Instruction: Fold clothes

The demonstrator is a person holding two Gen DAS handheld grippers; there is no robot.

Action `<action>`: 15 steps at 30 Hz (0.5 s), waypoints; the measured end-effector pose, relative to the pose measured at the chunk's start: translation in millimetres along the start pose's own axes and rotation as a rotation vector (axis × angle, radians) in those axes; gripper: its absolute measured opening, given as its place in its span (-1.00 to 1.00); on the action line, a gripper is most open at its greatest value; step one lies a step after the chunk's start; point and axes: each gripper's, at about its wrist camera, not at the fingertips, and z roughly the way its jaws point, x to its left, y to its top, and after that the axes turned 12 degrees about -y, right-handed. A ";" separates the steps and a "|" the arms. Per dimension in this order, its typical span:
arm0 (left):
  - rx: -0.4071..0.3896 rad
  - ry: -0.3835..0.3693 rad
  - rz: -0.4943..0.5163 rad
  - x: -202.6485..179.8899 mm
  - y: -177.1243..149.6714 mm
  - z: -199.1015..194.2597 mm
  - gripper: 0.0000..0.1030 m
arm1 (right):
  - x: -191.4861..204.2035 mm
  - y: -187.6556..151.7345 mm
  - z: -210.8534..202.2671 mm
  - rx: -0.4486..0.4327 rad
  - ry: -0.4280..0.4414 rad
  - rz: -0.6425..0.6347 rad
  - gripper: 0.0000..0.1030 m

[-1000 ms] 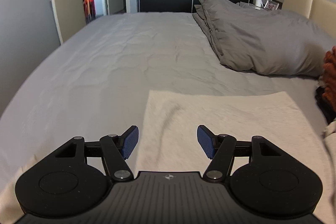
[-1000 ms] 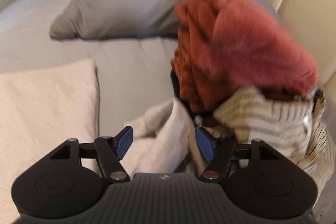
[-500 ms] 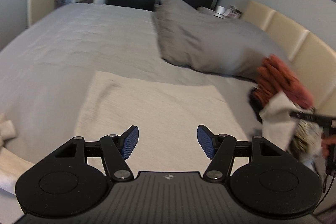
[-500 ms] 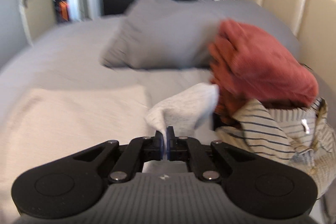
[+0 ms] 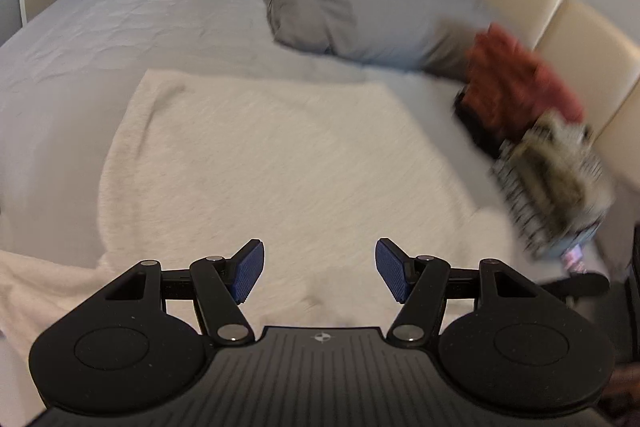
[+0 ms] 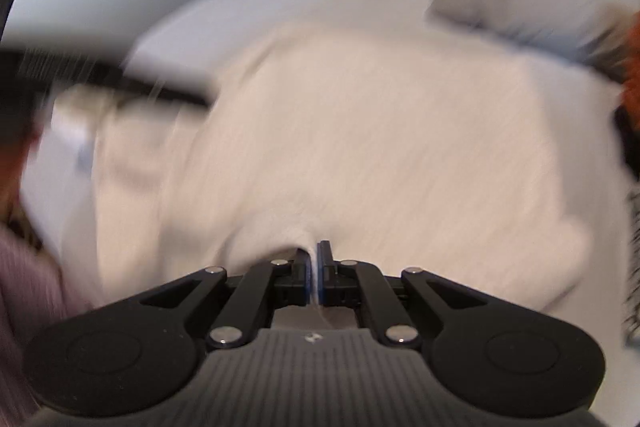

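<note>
A cream garment [image 5: 280, 155] lies spread flat on the grey bed [image 5: 140, 15]. My left gripper [image 5: 320, 257] hovers over its near edge, jaws wide apart with nothing between them. In the blurred right wrist view my right gripper [image 6: 314, 257] is shut on a fold of pale cream cloth [image 6: 276, 231]. That cloth rises in a ridge from the cream garment [image 6: 380, 139] just ahead of the fingertips. A dark blurred bar [image 6: 132, 85] at the left of that view looks like the other gripper.
A pile of clothes sits by the beige headboard [image 5: 580, 39]: a rust-red garment [image 5: 516, 75] above a striped one [image 5: 552, 187]. A grey pillow [image 5: 360, 15] lies behind the cream garment. A pink sleeve [image 6: 24, 287] shows at lower left.
My right gripper shut on pale cloth beside the clothes pile and swung left with it over the cream garment. My left gripper moved along the garment's near edge, staying open.
</note>
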 end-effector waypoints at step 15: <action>0.229 0.046 0.211 3.8 -56.1 78.0 0.17 | 16.2 -59.4 26.5 0.235 0.027 -0.144 -0.72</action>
